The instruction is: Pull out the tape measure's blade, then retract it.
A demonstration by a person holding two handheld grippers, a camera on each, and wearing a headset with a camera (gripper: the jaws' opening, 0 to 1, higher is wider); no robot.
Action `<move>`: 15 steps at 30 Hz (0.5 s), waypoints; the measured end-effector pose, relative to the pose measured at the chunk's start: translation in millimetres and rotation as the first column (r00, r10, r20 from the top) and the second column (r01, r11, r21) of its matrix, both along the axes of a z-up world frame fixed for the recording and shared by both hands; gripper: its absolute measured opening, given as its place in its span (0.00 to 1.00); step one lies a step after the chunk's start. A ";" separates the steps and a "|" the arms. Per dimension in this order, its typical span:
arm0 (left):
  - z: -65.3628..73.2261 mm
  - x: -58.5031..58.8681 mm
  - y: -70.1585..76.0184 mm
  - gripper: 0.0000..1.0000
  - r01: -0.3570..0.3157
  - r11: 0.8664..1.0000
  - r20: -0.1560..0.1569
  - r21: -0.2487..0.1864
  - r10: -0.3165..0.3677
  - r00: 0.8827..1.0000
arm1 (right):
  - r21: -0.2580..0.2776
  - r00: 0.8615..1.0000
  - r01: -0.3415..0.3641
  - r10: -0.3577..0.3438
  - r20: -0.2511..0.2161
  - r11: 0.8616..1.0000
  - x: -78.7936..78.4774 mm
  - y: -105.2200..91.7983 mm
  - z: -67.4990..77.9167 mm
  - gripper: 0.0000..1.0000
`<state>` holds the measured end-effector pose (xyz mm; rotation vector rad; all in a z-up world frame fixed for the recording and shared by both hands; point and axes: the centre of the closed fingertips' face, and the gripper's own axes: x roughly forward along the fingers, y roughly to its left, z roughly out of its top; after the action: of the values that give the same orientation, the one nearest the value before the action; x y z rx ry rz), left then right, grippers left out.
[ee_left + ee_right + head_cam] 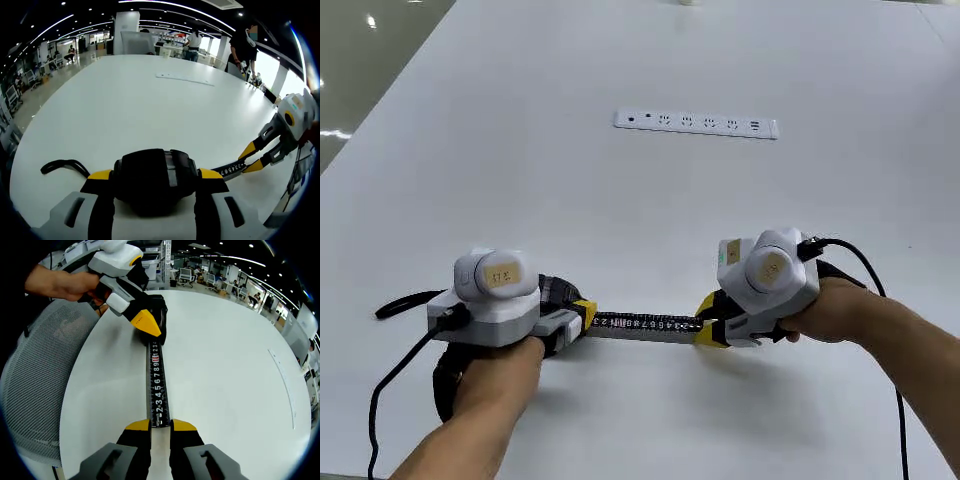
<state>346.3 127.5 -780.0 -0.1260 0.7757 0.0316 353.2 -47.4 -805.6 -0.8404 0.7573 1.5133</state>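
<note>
A black tape measure case [154,176] lies on the white table [650,220], and my left gripper [156,175] is shut on it, a yellow-tipped finger on each side. In the head view that left gripper [570,318] is at the lower left. A short length of dark numbered blade [642,323] runs flat along the table to my right gripper [708,326]. In the right gripper view the blade [157,385] ends between the yellow fingertips, with the right gripper [161,426] shut on its end. The case [159,307] sits at the far end.
A white power strip [696,123] lies flat further back on the table. The case's black wrist strap [59,165] trails to the left. Black cables hang off both grippers. A grey mesh chair back [40,390] stands beside the near table edge.
</note>
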 end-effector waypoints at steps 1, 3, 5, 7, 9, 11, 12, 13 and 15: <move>0.1 0.0 0.0 0.60 0.000 1.000 0.000 -0.001 0.000 1.000 | 0.002 1.000 -0.001 0.001 -0.001 1.000 -0.3 1.8 0.1 0.10; 0.2 0.1 -0.1 0.60 0.000 1.000 0.000 -0.001 0.000 1.000 | 0.004 1.000 -0.002 0.002 -0.002 1.000 -0.4 4.3 0.3 0.10; 0.2 0.2 -0.1 0.60 0.000 1.000 0.000 -0.002 0.000 1.000 | 0.003 1.000 -0.004 0.004 -0.002 1.000 -0.7 6.6 0.4 0.10; 0.4 0.2 -0.3 0.60 0.000 1.000 0.000 -0.003 0.000 1.000 | 0.007 1.000 -0.005 0.005 -0.004 1.000 -1.1 9.2 0.9 0.10; 0.7 0.2 -0.5 0.60 0.000 1.000 0.000 -0.003 0.000 1.000 | 0.007 1.000 -0.007 0.007 -0.004 1.000 -1.4 11.1 0.8 0.10; 0.8 0.3 -0.5 0.60 -0.001 1.000 -0.001 -0.004 0.001 1.000 | 0.007 1.000 -0.009 0.009 -0.003 1.000 -1.7 12.5 0.7 0.10; 0.9 0.3 -0.5 0.60 0.000 1.000 0.000 -0.004 0.000 1.000 | 0.008 1.000 -0.009 0.009 -0.005 1.000 -1.9 13.8 0.9 0.10; 0.8 0.4 -0.5 0.60 0.000 1.000 -0.001 -0.004 0.000 1.000 | 0.009 1.000 -0.009 0.009 -0.006 1.000 -2.0 15.1 0.9 0.10; 0.8 0.4 -0.5 0.60 0.000 1.000 -0.001 -0.004 0.000 1.000 | 0.010 1.000 -0.010 0.010 -0.007 1.000 -2.1 16.9 0.6 0.10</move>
<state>346.7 127.0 -779.2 -0.1300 0.7770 0.0302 351.0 -30.5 -804.9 -0.8334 0.7512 1.5285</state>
